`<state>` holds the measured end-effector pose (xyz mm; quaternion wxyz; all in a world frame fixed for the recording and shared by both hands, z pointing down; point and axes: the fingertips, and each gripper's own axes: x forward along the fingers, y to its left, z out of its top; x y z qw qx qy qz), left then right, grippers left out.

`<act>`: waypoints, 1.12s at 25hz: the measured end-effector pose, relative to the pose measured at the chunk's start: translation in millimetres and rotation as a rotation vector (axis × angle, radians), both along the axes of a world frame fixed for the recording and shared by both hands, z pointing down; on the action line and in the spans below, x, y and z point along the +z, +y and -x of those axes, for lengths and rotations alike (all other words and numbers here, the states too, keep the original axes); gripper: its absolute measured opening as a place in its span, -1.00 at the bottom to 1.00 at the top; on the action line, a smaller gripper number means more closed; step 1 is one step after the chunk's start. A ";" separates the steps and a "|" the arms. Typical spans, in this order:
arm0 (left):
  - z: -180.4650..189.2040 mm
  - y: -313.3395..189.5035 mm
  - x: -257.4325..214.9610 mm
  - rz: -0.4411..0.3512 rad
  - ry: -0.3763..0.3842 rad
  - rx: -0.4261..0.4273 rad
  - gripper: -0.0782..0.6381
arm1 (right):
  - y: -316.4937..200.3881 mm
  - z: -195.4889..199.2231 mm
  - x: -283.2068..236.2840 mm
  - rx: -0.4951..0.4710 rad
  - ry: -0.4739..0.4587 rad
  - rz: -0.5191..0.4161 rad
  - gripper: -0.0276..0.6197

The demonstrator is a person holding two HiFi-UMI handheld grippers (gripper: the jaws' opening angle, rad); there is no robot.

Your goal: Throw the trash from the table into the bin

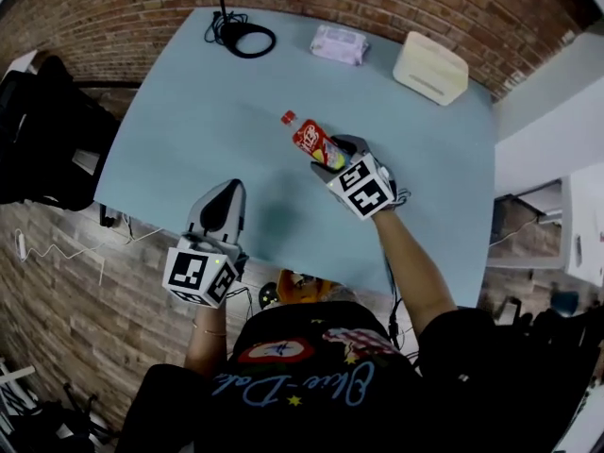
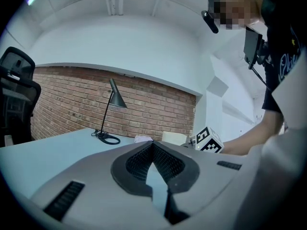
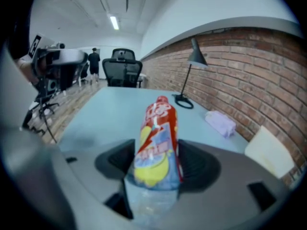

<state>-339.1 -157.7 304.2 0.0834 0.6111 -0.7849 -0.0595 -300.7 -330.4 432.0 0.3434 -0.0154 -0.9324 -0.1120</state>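
A clear plastic bottle (image 1: 310, 141) with a red and yellow label and a red cap is held above the pale blue table (image 1: 208, 111). My right gripper (image 1: 330, 159) is shut on the bottle (image 3: 157, 143), whose cap end sticks out past the jaws toward the far side. My left gripper (image 1: 226, 199) hovers over the table's near edge with its jaws shut together and nothing between them; its pads (image 2: 165, 164) meet at the tips. No bin shows in any view.
A black desk lamp (image 1: 236, 8) with its cable stands at the far edge. Next to it lie a pale purple packet (image 1: 339, 44) and a cream box (image 1: 430, 68). A brick wall runs behind the table. A black office chair (image 1: 38, 130) stands at the left.
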 end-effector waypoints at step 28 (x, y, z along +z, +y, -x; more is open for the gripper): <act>8.6 -9.1 -10.9 -0.019 -0.012 0.001 -0.76 | 6.5 -75.2 0.9 0.332 -0.069 0.235 -0.03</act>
